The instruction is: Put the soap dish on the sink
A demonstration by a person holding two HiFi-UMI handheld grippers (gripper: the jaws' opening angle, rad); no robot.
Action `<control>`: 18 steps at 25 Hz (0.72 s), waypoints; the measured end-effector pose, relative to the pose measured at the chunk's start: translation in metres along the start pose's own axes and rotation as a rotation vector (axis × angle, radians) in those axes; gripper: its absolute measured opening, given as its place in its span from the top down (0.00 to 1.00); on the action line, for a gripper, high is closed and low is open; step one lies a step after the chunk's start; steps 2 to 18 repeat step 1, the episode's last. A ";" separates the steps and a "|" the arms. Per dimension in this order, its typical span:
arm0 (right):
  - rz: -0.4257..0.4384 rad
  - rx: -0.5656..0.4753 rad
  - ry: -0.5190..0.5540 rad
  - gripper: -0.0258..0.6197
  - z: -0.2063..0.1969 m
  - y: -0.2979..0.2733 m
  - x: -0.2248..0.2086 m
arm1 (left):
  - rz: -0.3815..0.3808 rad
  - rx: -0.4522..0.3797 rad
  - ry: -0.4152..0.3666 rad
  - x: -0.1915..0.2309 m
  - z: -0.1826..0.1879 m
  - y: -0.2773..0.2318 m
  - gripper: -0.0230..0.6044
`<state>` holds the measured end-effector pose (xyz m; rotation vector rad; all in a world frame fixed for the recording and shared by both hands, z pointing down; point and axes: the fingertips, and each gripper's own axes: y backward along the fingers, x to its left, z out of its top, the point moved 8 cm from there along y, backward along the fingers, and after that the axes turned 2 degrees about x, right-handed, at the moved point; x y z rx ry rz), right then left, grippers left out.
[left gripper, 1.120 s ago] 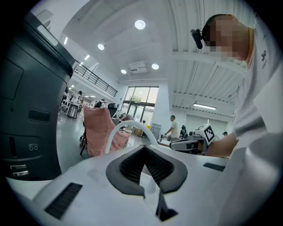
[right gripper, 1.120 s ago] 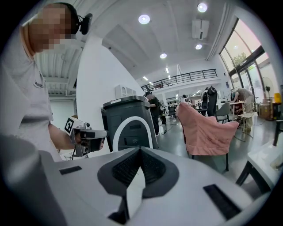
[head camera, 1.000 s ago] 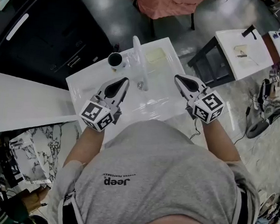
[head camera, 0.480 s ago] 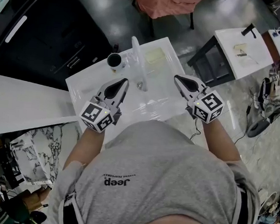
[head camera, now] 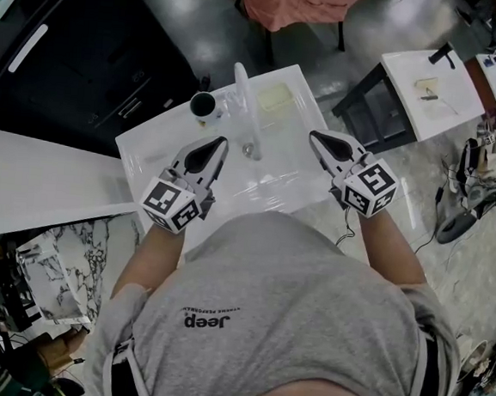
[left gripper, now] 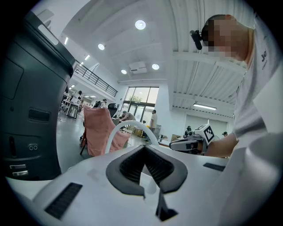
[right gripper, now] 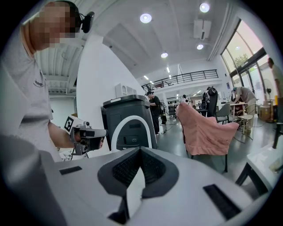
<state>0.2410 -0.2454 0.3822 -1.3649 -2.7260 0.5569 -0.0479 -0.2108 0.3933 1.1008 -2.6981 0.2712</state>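
Observation:
The white sink (head camera: 153, 146) stands in front of me, with a white arched faucet (head camera: 245, 98) at its back. A pale yellowish soap dish (head camera: 274, 97) lies on the sink's rim to the right of the faucet. My left gripper (head camera: 221, 140) hovers over the basin's left side, shut and with nothing in it; its jaws meet at the tip (left gripper: 143, 147). Over the sink's right edge, my right gripper (head camera: 314, 136) is also shut and holds nothing (right gripper: 140, 148). Both stand short of the dish, apart from it.
A black cup (head camera: 203, 105) stands on the rim left of the faucet. Behind the sink at the upper left is a big black machine (head camera: 88, 49). A pink-draped chair (head camera: 291, 3) lies beyond, and a second white basin table (head camera: 425, 92) at the right.

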 end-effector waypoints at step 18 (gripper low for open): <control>0.000 -0.001 0.000 0.88 0.000 0.000 0.000 | 0.000 0.000 -0.001 0.000 0.000 0.000 0.94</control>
